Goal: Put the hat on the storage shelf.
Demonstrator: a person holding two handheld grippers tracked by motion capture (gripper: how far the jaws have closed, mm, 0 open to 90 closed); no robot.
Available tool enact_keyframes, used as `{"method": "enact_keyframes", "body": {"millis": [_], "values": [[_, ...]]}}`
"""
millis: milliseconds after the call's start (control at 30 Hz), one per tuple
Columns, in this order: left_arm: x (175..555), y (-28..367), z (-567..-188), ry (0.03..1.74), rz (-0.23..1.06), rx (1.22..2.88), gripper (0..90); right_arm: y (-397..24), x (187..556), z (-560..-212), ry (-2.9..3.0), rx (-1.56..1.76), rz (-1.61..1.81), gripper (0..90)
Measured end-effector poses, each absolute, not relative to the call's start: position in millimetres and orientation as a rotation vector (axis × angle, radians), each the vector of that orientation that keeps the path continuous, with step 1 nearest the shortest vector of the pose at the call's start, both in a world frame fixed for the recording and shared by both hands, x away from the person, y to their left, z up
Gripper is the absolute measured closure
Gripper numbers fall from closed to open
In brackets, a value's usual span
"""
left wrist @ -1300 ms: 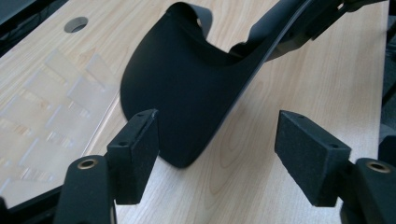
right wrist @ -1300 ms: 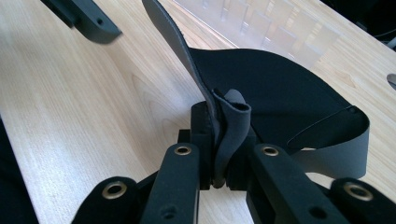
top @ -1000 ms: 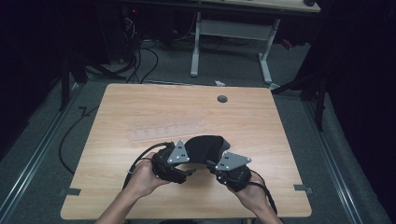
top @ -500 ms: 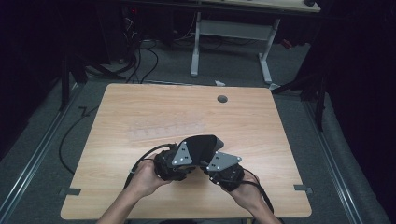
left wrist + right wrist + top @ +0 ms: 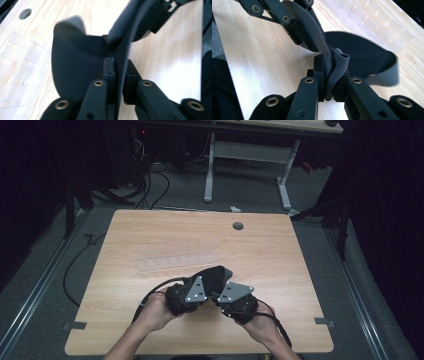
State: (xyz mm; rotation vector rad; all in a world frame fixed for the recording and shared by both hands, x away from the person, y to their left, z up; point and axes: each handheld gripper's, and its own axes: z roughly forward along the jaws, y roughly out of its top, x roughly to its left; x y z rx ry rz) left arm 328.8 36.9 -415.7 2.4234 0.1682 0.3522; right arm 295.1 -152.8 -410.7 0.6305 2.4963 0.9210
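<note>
A dark grey cloth is held up over the near middle of the wooden table, folded and bulging toward the far side. My left gripper is shut on one edge; its jaws have just been closing, and in the left gripper view the cloth runs between the pads of the left gripper. My right gripper is shut on a bunched fold of the cloth, seen pinched in the right gripper. The two grippers face each other, close together.
A clear ribbed plastic strip lies flat just beyond the cloth. A round cable hole sits near the table's far edge. Cables trail off the near left edge. White desk legs stand on the floor behind.
The left jaws have closed onto the cloth's edge. Both hands have drawn closer together, and the cloth has folded up between them.
</note>
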Motion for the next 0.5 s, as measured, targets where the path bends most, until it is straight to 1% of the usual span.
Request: {"method": "enact_keyframes", "body": {"millis": [133,200,300,500], "values": [[329.2,40.6,-414.2,0.143,0.346,2.400,86.6,-156.0,294.7,-410.3,2.469,0.651,0.973,79.3],[328.1,41.9,-413.4,0.130,0.352,2.396,86.8,-158.0,294.7,-410.9,2.452,0.667,0.985,73.1],[327.4,45.3,-411.8,0.124,0.347,2.380,86.9,-162.1,294.8,-412.4,2.435,0.686,1.016,66.3],[331.9,62.5,-410.2,0.198,0.332,2.314,86.9,-183.6,290.1,-410.0,2.352,0.750,1.136,52.7]]}}
